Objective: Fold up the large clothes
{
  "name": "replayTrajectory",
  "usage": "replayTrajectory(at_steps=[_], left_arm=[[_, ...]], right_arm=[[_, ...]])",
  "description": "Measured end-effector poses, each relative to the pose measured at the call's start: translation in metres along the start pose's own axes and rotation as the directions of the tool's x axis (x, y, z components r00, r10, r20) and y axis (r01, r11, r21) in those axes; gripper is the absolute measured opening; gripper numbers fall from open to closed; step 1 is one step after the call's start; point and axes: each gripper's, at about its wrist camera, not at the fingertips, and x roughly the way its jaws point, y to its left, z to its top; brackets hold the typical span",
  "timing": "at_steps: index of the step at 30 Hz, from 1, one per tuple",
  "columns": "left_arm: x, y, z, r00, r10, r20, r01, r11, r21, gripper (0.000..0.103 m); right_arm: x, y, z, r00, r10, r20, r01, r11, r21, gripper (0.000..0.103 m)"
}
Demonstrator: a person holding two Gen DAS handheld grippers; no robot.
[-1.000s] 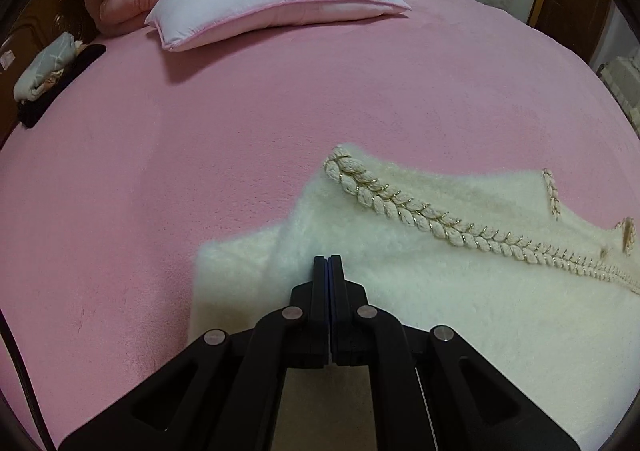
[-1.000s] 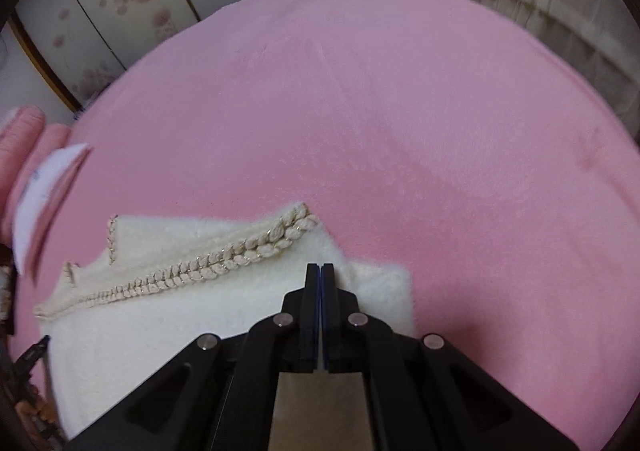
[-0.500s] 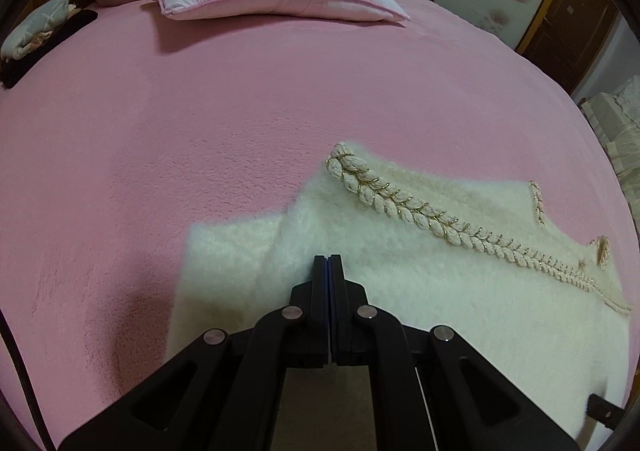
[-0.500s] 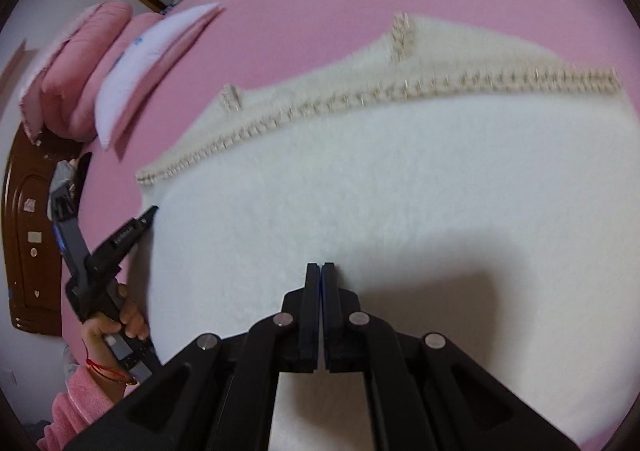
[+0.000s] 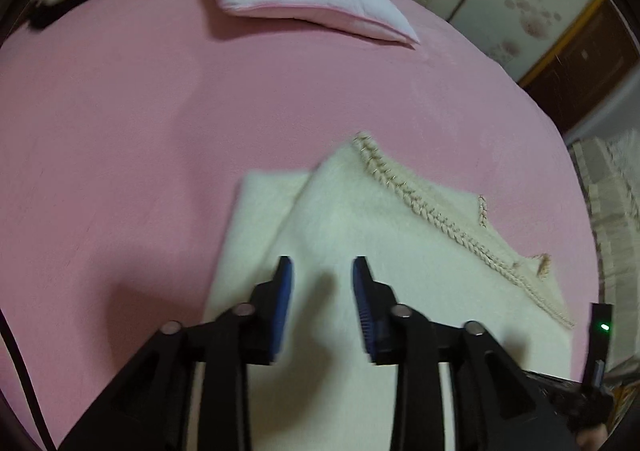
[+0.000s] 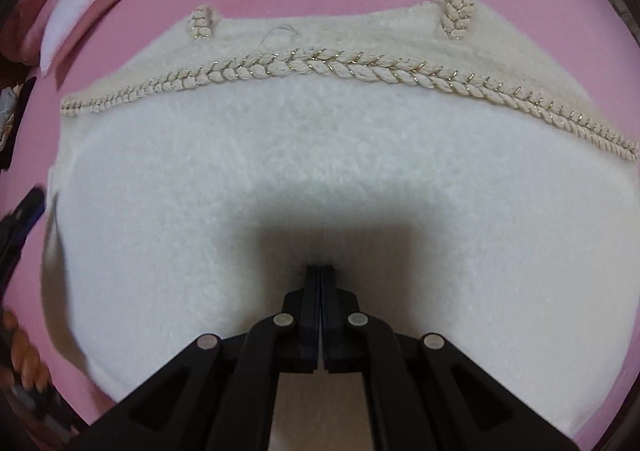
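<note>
Thick cream fleece garment with braided rope trim (image 6: pixel 320 155), soft and limp, judged best gripped at its lower-frame edges; left gripper (image 5: pixel 322 271) has just been opening, partly spread and empty, right gripper (image 6: pixel 320 271) closed, tips pressing fabric.

Black claw (image 5: pixel 322 271), blue pads (image 5: pixel 285 287), silver screws (image 5: pixel 244 309)

- Left gripper (image 5: pixel 322 271) tilted steeply down, jaws just opened — blue pads (image 5: pixel 283 291) apart, nothing between them.
- Right gripper (image 6: pixel 321 271) aimed straight down, jaws fully together, tips pressed against the surface below.
- Fingers of the left hand (image 6: pixel 24 363) blurred at the right view's left edge — gripper handle held.
</note>
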Motion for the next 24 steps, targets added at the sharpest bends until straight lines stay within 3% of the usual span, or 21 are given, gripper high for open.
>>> replayTrajectory(at_steps=[1,4,7,10,13,16,20,24], left_arm=[[-0.007,0.006,-0.007,1.000,0.005,-0.007,-0.006,0.999,-0.032,0.048],[-0.031,0.030,-0.040,0.999,0.023,-0.040,-0.028,0.990,-0.140,0.050],[-0.049,0.059,-0.080,0.998,0.029,-0.052,-0.044,0.946,-0.320,0.059],[-0.060,0.077,-0.120,0.999,-0.022,-0.045,0.002,0.912,-0.410,0.061],[-0.057,0.090,-0.151,0.988,-0.149,-0.047,0.105,0.854,-0.509,0.062],[-0.041,0.092,-0.163,0.974,-0.223,-0.039,0.166,0.820,-0.548,0.062],[-0.026,0.089,-0.157,0.964,-0.267,0.007,0.227,0.808,-0.544,0.062],[-0.007,0.081,-0.144,0.965,-0.263,0.000,0.222,0.815,-0.535,0.062]], right_arm=[[0.001,0.000,0.003,1.000,0.002,-0.018,-0.002,1.000,-0.007,0.000],[0.003,-0.004,0.012,0.998,0.024,-0.059,-0.024,1.000,-0.002,0.000],[0.004,-0.009,0.019,0.996,0.035,-0.081,-0.035,0.999,0.005,0.000],[0.003,-0.012,0.024,0.996,0.023,-0.084,-0.022,1.000,0.011,0.000],[0.003,0.001,0.031,0.997,0.015,-0.082,-0.014,1.000,0.010,0.000],[0.007,0.008,0.030,0.997,0.023,-0.078,-0.022,1.000,0.010,0.000],[0.009,0.007,0.021,0.997,0.031,-0.067,-0.030,0.999,0.011,0.000],[0.010,0.000,0.018,0.998,0.035,-0.054,-0.034,0.999,0.023,0.000]])
